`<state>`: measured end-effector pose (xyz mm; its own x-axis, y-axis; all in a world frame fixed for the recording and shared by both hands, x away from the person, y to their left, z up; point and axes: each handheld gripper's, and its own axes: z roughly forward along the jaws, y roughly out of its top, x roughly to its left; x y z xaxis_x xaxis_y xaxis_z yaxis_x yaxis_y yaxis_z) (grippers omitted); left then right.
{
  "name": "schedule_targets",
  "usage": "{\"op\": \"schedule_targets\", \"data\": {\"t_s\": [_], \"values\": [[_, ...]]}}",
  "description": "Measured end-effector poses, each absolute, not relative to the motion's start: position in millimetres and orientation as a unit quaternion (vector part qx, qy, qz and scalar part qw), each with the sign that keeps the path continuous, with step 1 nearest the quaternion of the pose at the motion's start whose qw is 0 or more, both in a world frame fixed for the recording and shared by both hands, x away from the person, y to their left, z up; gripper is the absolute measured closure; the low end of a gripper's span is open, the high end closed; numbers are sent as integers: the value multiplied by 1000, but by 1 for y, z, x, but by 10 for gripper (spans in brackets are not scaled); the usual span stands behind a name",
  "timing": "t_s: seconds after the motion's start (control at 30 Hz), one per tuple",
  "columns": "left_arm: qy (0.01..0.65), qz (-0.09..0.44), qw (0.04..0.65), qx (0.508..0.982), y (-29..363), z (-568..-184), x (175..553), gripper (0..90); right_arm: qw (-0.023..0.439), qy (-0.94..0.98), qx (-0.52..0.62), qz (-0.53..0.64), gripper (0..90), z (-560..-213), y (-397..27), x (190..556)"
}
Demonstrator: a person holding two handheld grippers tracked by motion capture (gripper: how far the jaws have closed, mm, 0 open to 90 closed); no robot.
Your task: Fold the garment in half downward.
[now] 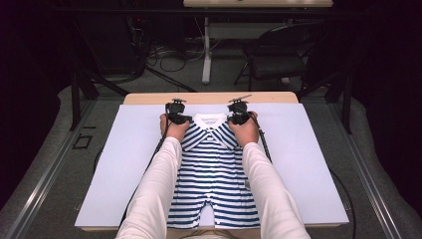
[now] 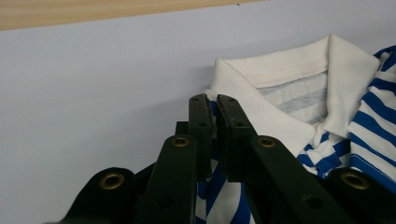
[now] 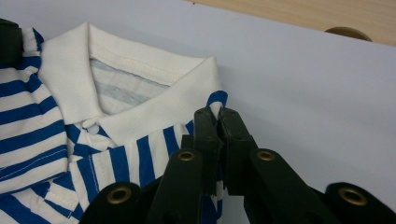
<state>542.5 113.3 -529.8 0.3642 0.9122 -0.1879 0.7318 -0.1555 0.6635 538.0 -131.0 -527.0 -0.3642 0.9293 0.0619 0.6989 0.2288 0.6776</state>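
A small blue-and-white striped romper (image 1: 213, 174) with a white collar (image 1: 209, 120) lies flat on the white sheet, collar at the far end. My left gripper (image 1: 175, 112) is shut on the romper's left shoulder beside the collar (image 2: 275, 88); striped cloth (image 2: 219, 186) shows pinched between its black jaws (image 2: 213, 105). At the other shoulder my right gripper (image 1: 239, 112) is likewise shut on the fabric, its jaws (image 3: 215, 116) clamping the striped edge (image 3: 217, 99) just past the collar (image 3: 140, 79). The person's white sleeves cover part of the romper's sides.
A white sheet (image 1: 298, 149) covers the wooden table (image 1: 149, 98), with bare margin on both sides of the romper. Beyond the table's far edge stand a dark chair (image 1: 278, 55), a table leg and cables on the floor.
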Motion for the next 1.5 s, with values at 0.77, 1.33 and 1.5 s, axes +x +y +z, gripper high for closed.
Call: {"op": "schedule_targets", "data": {"t_s": [0.77, 1.33, 1.5], "values": [[529, 169, 381, 739, 116, -492, 543, 850, 230, 753, 516, 337, 870, -488, -133, 537], [519, 194, 402, 729, 120, -453, 547, 849, 257, 741, 506, 358, 870, -457, -131, 540], [519, 199, 416, 719, 121, -441, 548, 849, 266, 735, 503, 368, 870, -445, -132, 542]]}}
